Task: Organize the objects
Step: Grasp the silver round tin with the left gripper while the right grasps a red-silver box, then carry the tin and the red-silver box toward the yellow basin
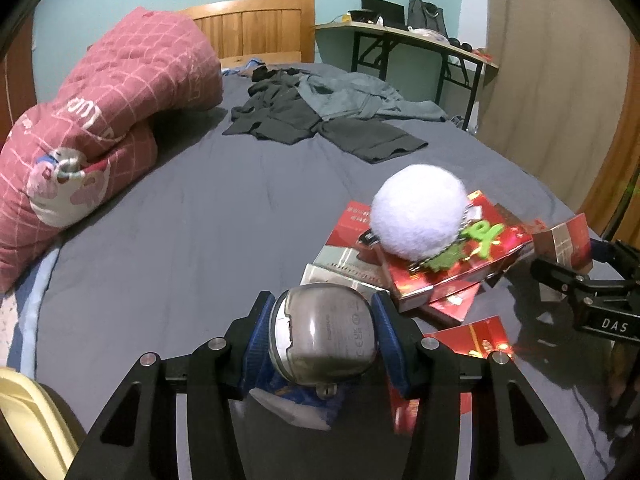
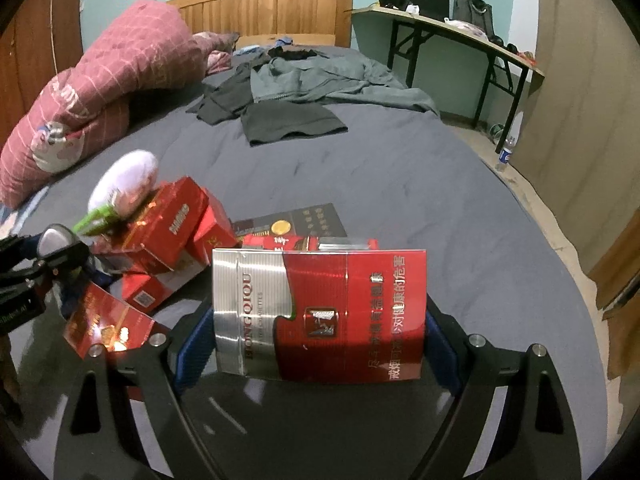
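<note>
Left tongs (image 1: 323, 338) are closed on a grey rounded earbud case (image 1: 324, 330), blue pads pressing both sides, angled downward over the bed (image 1: 200, 208). Right tongs (image 2: 320, 336) grip a red-and-silver cigarette pack (image 2: 320, 314) across its width, likewise pitched down. Between both tongs, ahead and inward, lies a heap of red boxes (image 1: 436, 264) with a white fluffy ball (image 1: 418, 212) resting on top. Ahead-left of the left tongs, grey sheet is open up to a pink quilt (image 1: 100, 128). Ahead of the right tongs, open sheet runs to dark clothes (image 2: 292, 120); the bed edge curves close on the right, with floor beyond. A worktop (image 2: 460, 30) stands far ahead-right.
</note>
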### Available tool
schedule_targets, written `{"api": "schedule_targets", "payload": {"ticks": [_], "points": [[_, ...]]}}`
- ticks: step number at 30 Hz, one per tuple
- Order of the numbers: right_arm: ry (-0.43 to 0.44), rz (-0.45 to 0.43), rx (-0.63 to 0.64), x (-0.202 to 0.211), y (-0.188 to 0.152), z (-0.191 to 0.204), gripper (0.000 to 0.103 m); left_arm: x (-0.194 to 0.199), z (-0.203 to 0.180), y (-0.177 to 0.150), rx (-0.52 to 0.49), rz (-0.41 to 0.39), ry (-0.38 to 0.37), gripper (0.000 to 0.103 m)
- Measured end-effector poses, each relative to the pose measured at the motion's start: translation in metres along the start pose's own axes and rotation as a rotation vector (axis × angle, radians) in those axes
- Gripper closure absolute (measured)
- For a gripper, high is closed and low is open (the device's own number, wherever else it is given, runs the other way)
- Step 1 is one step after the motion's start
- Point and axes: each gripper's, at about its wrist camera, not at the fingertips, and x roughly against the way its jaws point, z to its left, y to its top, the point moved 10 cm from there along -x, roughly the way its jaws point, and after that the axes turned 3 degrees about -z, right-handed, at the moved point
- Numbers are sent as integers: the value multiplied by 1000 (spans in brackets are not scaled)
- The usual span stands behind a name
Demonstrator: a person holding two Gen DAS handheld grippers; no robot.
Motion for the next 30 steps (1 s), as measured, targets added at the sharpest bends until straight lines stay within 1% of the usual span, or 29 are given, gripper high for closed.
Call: {"api": "schedule_targets", "payload": {"ticks": [8, 19, 24, 30], "points": [[15, -30, -19, 24, 10, 2, 14, 27, -16, 9, -20, -17, 6, 54], [10, -42, -41, 54, 9, -11, 14, 70, -30, 20, -32, -52, 13, 54], [5, -46, -30, 61, 7, -12, 14, 83, -34, 18, -36, -63, 18, 54], [14, -32, -20, 63, 1, -8, 14, 86, -29, 9, -41, -45, 42, 54]]}}
